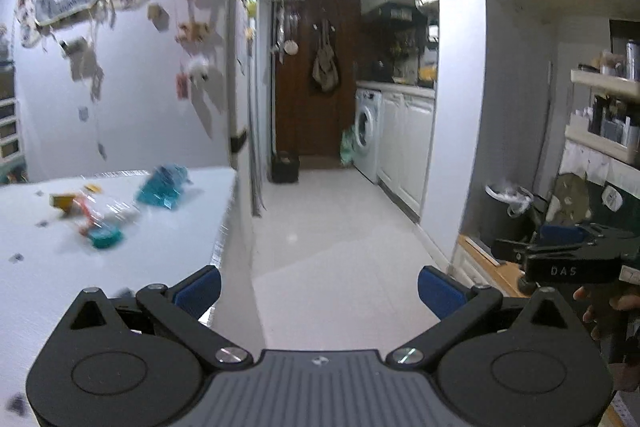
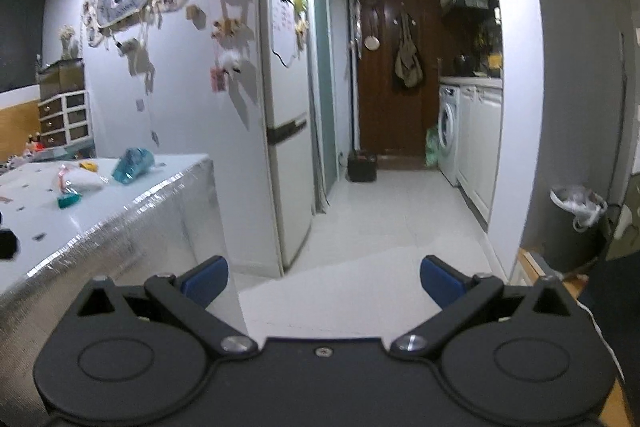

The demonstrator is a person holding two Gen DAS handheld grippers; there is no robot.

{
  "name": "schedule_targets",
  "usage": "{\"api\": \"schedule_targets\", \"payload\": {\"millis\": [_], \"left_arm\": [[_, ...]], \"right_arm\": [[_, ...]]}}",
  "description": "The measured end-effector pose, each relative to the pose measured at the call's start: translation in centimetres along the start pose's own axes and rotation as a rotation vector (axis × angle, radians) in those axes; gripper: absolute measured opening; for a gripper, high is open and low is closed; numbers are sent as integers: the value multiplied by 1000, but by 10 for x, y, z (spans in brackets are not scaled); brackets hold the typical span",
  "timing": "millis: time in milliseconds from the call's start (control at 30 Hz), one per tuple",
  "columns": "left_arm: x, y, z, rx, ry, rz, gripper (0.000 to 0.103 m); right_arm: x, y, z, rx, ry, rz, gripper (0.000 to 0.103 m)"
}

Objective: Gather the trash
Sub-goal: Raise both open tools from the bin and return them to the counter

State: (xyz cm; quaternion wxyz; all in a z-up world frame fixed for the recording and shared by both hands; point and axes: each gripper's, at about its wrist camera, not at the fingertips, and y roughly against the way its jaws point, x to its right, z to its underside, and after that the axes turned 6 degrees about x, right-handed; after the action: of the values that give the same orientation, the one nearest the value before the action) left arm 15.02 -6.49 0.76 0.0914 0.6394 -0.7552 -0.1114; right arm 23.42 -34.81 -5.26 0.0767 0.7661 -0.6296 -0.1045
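Trash lies on the white table [image 1: 120,267] at my left: a crumpled teal wrapper [image 1: 162,185], a clear plastic bottle [image 1: 104,213] with a teal cap, and a small yellow piece [image 1: 62,201]. The right wrist view shows the same teal wrapper [image 2: 133,165], a white crumpled bag [image 2: 82,182] and a teal cap [image 2: 67,201]. My left gripper [image 1: 319,291] is open and holds nothing, above the table's right edge. My right gripper [image 2: 324,281] is open too, with floor between its fingers. The right gripper [image 1: 560,259] also shows at the right in the left wrist view, in a hand.
A dark trash bin [image 2: 576,227] lined with a white bag stands by the right wall, also seen as bin [image 1: 506,215]. A tiled corridor [image 1: 332,211] runs ahead past a fridge [image 2: 284,131], a washing machine [image 1: 366,131] and cabinets to a brown door. Shelves [image 1: 604,115] crowd the far right.
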Motion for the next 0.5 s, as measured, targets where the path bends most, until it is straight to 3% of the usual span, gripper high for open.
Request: {"api": "schedule_targets", "payload": {"millis": [300,500], "left_arm": [[-56,34,-36,94,-66,-110,103],[-98,32,-65,131,-95,-161,103]], "right_arm": [[-37,-7,-18,52,33,-58,103],[-64,-9,-30,90,53,-111,103]]}}
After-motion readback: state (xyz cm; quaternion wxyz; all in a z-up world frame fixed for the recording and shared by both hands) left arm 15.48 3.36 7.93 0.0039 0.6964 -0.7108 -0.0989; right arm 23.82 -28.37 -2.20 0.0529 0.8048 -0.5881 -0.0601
